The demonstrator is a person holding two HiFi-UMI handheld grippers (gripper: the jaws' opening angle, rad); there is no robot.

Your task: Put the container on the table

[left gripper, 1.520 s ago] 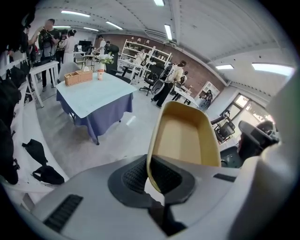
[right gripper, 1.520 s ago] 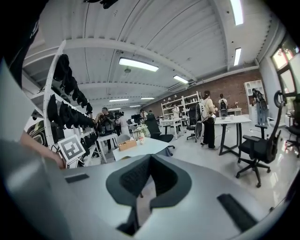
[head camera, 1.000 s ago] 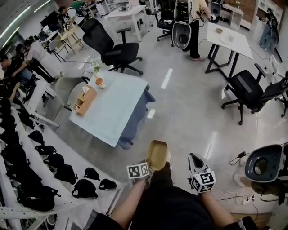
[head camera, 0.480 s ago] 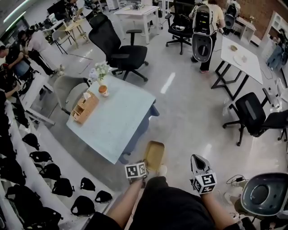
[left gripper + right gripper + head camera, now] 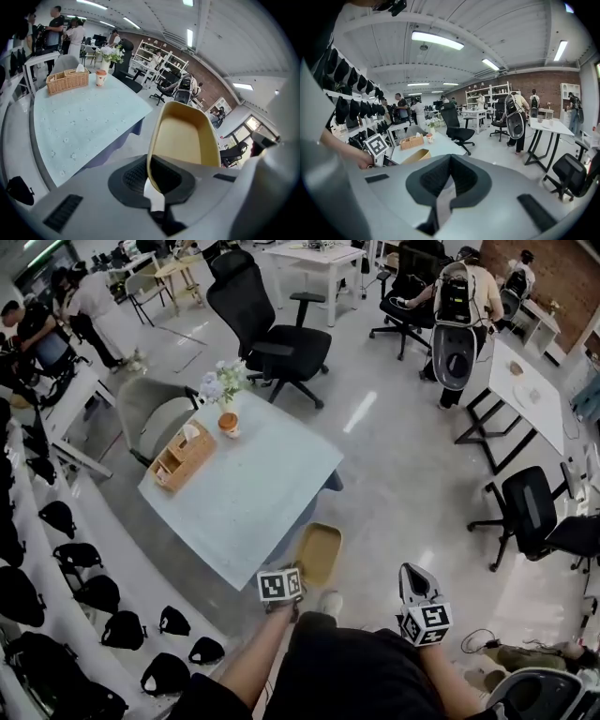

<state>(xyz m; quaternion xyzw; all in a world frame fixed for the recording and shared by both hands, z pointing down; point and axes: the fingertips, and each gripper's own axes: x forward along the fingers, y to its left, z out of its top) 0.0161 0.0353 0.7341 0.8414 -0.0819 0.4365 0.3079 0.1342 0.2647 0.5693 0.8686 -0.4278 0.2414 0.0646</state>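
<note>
A tan, shallow container (image 5: 319, 552) hangs over the floor just off the near corner of the pale blue table (image 5: 246, 491). My left gripper (image 5: 302, 579) is shut on its near rim. In the left gripper view the container (image 5: 185, 136) stands up out of the jaws of that gripper (image 5: 152, 185), with the table (image 5: 79, 122) to the left and beyond. My right gripper (image 5: 407, 573) is held to the right, shut and empty. The right gripper view shows its closed jaws (image 5: 443, 187), the container (image 5: 417, 155) and the table (image 5: 440, 144) at left.
On the table's far end stand a wicker tissue box (image 5: 178, 457), an orange cup (image 5: 229, 423) and flowers (image 5: 223, 382). A grey chair (image 5: 155, 413) and a black office chair (image 5: 272, 334) stand behind it. Shelves of black caps (image 5: 56, 521) run along the left. Another black chair (image 5: 530, 512) is at right.
The table has drawn closer and now lies just ahead of the container. Both grippers moved forward with me; the left keeps its hold on the container.
</note>
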